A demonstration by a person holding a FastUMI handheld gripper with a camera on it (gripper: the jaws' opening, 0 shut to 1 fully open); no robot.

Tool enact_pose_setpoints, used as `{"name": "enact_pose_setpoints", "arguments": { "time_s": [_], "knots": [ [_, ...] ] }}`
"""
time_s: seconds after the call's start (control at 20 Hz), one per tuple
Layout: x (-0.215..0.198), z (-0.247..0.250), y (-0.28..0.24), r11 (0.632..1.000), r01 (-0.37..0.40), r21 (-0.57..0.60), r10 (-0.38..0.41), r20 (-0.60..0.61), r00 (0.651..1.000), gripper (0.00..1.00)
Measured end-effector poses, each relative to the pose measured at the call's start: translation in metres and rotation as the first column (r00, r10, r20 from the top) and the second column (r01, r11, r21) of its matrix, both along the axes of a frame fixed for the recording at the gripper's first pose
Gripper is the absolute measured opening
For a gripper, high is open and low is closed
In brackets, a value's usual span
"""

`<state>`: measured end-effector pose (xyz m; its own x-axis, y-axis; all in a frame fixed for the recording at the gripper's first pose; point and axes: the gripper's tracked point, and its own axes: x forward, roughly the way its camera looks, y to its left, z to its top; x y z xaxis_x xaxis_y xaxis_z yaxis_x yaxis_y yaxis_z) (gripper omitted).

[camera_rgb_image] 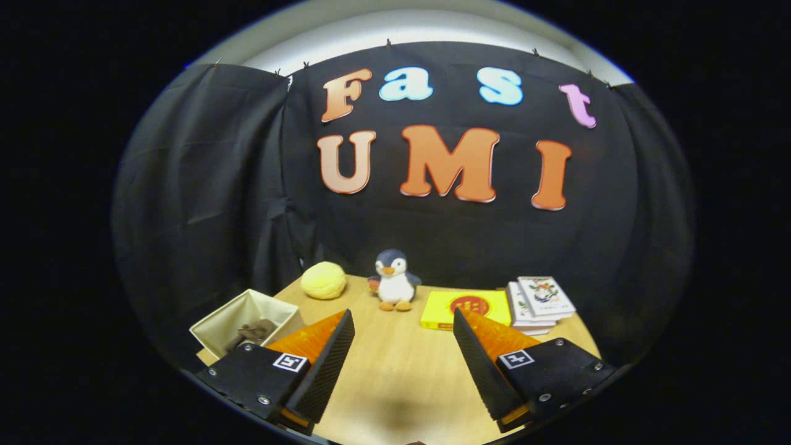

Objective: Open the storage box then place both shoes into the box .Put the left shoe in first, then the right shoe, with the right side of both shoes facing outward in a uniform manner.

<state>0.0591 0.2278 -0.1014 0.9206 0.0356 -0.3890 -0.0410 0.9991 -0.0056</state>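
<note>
Wooden tabletop [395, 364], pale and light-grained, is the largest surface I see, running from beneath the fingers back to the black cloth wall of the booth. I hold the gripper [401, 352] above its near part with the two fingers spread well apart; bare table lies between them and nothing is clamped. Next in size is the storage box [230, 318], a cream open-topped fabric container at the near left corner of the table, just beyond the left finger and partly hidden by it. Inside it I can make out a dark brownish object [252, 334] resting on the bottom; I cannot tell whether this is a shoe. Beyond the right finger a flat yellow box [440, 309] with a red round emblem lies on the table, its near edge partly covered by that fingertip. Just beside it, further right, stands a small stack of white books [539, 303], the top one turned slightly askew on those below. At the middle of the far edge, beyond the gap between the fingers, a plush penguin [394, 281] sits upright, facing me. Left of the penguin and near it, but apart, rests a yellow round plush item [323, 280], close to the cloth wall.
</note>
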Motion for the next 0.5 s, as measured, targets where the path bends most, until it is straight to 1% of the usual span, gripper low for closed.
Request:
{"name": "enact_pose_setpoints", "arguments": {
  "time_s": [0.15, 0.35, 0.5],
  "knots": [
    [-0.005, 0.032, -0.030, 0.996, 0.039, -0.076, -0.029, 0.121, 0.992, 0.97],
    [-0.014, 0.073, -0.055, 0.994, 0.085, -0.069, -0.066, 0.244, 0.968, 0.98],
    [-0.019, 0.094, -0.075, 0.990, 0.120, -0.072, -0.093, 0.304, 0.948, 0.99]
  ]
}}
